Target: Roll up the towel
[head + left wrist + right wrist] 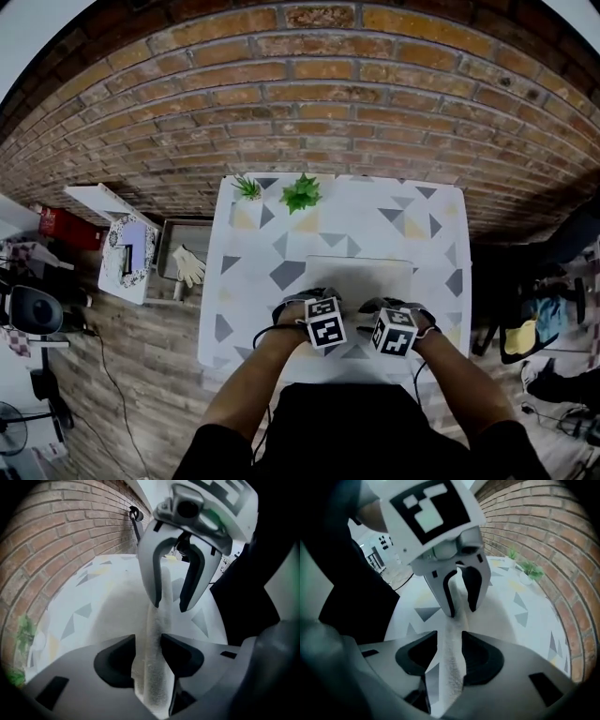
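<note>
A pale grey towel (361, 274) lies flat on the white table (253, 272) with its triangle pattern. Both grippers stand at its near edge, pointing steeply down. A raised fold of that edge runs between the jaws of my left gripper (312, 300). In the left gripper view the fold (153, 677) stands upright in the gap of the left gripper (148, 648), which is open. My right gripper (394, 306) is open too. In the right gripper view it (449, 648) straddles the same towel ridge (451, 672). Each camera sees the other gripper a short way along the ridge.
Two small green plants (300, 194) (247, 187) stand at the table's far edge against the brick wall (309, 103). Left of the table on the wooden floor are a tray with a glove (188, 265) and a white box (127, 251). My arms cover the near table edge.
</note>
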`<state>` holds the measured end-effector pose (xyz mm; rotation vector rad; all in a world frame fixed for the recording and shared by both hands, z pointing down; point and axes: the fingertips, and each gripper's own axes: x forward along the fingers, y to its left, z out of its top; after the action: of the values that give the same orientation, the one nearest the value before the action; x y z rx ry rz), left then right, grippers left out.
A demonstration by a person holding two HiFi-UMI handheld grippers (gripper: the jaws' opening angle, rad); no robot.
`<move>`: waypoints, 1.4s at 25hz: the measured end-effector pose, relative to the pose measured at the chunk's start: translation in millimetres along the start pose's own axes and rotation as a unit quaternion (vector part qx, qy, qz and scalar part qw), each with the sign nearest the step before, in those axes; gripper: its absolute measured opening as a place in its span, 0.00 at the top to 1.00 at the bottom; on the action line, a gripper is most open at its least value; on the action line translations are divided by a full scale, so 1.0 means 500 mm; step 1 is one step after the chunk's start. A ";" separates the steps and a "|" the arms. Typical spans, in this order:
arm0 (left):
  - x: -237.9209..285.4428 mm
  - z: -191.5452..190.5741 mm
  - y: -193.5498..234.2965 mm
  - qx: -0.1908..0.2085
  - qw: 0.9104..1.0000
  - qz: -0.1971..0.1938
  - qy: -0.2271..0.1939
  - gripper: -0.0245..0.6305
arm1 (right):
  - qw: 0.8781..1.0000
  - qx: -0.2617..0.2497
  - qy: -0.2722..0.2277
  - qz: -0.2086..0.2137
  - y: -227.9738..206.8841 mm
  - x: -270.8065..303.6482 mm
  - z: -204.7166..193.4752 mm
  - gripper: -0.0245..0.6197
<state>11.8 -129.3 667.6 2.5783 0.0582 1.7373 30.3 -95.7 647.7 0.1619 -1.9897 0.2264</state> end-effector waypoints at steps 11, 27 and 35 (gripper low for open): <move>0.014 0.023 -0.064 0.098 0.994 0.038 0.013 0.67 | 0.998 0.017 0.021 -0.053 -0.024 0.047 -0.035 0.64; 0.001 0.029 -0.006 0.080 0.995 0.054 0.025 0.85 | 0.996 0.089 0.008 -0.024 -0.050 0.030 -0.078 0.85; 0.005 0.058 -0.006 0.118 0.990 0.071 0.037 0.77 | 0.985 0.157 -0.006 0.065 -0.100 0.020 -0.073 0.85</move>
<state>39.5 -126.6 658.8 2.7418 0.0905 1.9867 69.3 -136.1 676.1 0.2339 -1.9693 0.6257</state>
